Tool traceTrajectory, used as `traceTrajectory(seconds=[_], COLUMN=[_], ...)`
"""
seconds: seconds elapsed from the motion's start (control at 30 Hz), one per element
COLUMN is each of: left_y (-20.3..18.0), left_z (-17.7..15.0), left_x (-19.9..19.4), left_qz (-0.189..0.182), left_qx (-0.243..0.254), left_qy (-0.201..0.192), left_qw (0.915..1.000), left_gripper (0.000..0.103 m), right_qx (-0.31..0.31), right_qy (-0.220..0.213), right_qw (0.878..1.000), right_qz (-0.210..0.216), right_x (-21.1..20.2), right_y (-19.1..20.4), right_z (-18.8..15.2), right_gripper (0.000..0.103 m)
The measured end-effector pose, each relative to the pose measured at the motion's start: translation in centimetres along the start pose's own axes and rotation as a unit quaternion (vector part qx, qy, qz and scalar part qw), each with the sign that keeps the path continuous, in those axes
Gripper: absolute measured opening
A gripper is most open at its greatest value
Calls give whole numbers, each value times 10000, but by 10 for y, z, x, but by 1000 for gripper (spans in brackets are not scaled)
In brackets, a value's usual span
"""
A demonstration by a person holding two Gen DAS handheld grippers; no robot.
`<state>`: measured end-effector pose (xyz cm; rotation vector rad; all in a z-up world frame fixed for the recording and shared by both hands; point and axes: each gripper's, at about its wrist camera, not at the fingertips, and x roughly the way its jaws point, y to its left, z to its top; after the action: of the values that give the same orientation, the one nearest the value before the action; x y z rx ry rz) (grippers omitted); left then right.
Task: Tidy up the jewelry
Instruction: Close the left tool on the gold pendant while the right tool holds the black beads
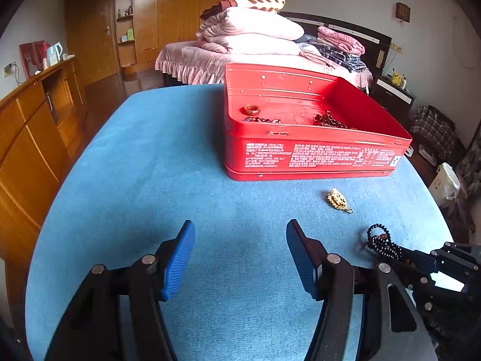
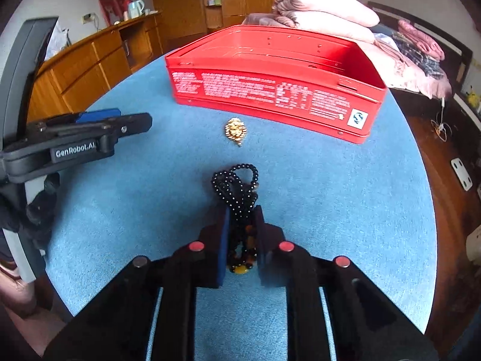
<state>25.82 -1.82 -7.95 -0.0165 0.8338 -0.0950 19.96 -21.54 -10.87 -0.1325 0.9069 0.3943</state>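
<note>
An open red tin box (image 1: 312, 153) (image 2: 270, 90) stands on the blue round table (image 1: 150, 180) (image 2: 330, 195). Inside it lie a reddish ring (image 1: 251, 109) and dark red beads (image 1: 330, 120). A gold pendant (image 1: 338, 200) (image 2: 235, 131) lies on the cloth in front of the box. My right gripper (image 2: 242, 213) is shut on a black bead necklace (image 2: 239, 189) (image 1: 383, 242), whose loops stick out past the fingertips onto the cloth. My left gripper (image 1: 240, 240) stands open over bare cloth with nothing between its blue pads; it also shows in the right wrist view as the left gripper (image 2: 99, 120).
A bed with folded pink quilts (image 1: 252, 30) stands behind the table. A wooden cabinet (image 1: 36, 120) runs along the left wall, with a kettle (image 1: 55, 52) on it. Bags and a white bin (image 1: 445, 183) sit on the floor at the right.
</note>
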Motion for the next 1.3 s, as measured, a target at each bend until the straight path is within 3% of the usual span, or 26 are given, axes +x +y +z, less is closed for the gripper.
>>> traceTrajectory(seconds=[0.1, 0.5, 0.83, 0.93, 1.07, 1.3], left_y=[-10, -56, -80, -84, -92, -92], left_z=[1, 20, 25, 26, 24, 22], left_x=[5, 29, 54, 55, 54, 48], left_qz=[-77, -400, -257, -178, -273, -416], left_qx=[64, 162, 206, 282, 349, 385], left_qy=[55, 214, 449, 431, 445, 417], left_qw=[9999, 9988, 9984, 9985, 9980, 9975], left_gripper=[62, 62, 62, 51, 23, 22], right_qx=[198, 669, 742, 774, 803, 799], right_qy=[-79, -230, -368, -395, -389, -376], right_qw=[9996, 9973, 9965, 9962, 9960, 9961], right_qz=[-193, -197, -55, -19, 11, 55], right_x=[-3, -10, -15, -16, -15, -15], right_y=[-10, -43, -55, -57, -58, -53], right_z=[-2, -2, -5, -7, -9, -9], right_gripper=[13, 13, 13, 13, 13, 13])
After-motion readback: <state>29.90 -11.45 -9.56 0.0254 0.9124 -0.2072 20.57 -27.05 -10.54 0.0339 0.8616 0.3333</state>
